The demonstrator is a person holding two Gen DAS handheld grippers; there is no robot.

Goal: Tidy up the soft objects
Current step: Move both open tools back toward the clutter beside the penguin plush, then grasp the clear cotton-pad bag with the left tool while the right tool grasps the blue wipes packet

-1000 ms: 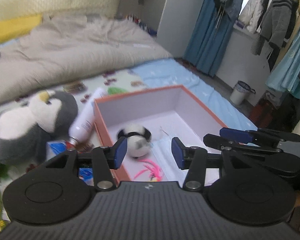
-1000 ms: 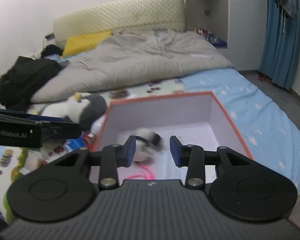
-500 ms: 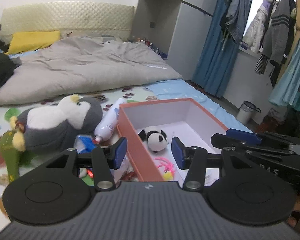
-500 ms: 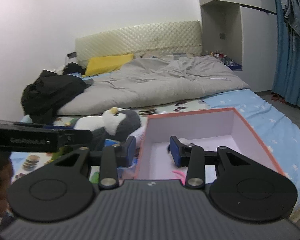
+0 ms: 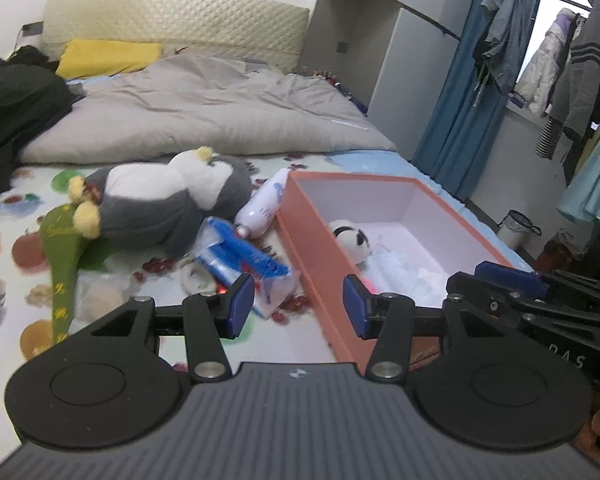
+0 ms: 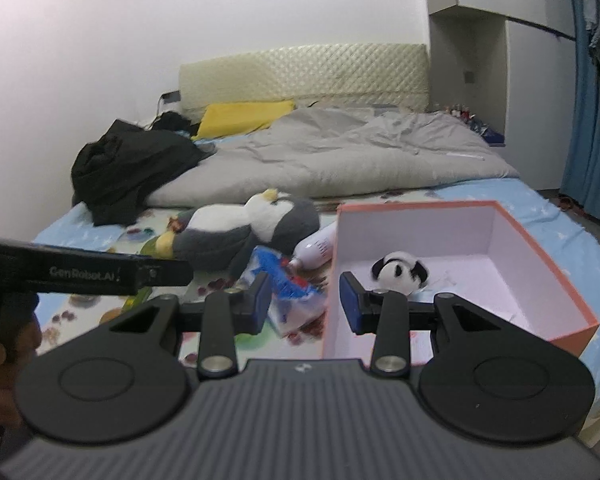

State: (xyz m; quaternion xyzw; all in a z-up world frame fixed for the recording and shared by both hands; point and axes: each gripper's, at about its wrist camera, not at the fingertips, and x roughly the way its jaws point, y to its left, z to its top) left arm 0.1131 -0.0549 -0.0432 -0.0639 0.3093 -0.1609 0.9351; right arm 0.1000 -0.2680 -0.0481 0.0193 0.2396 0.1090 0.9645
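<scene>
An orange box (image 5: 320,236) (image 6: 540,240) with a white inside stands on the bed; a small panda plush (image 5: 350,236) (image 6: 400,270) and pale blue cloth lie in it. Left of the box lies a big grey and white penguin plush (image 5: 160,200) (image 6: 240,232). My left gripper (image 5: 298,306) hangs open and empty in front of the box's near left corner. My right gripper (image 6: 304,300) is open and empty too, over the box's near left wall. The right gripper also shows at the lower right of the left wrist view (image 5: 540,292).
Between penguin and box lie a white bottle (image 5: 264,204) (image 6: 316,250) and a blue and white tissue pack (image 5: 252,268) (image 6: 288,288). A green soft toy (image 5: 62,256) lies left. A grey duvet (image 5: 204,112), black clothes (image 6: 128,168) and a yellow pillow (image 6: 244,118) lie further back.
Both grippers pulled back from inside the box, so the whole box, the penguin and the bed now show. The panda plush stays in the box. Neither gripper's jaws changed.
</scene>
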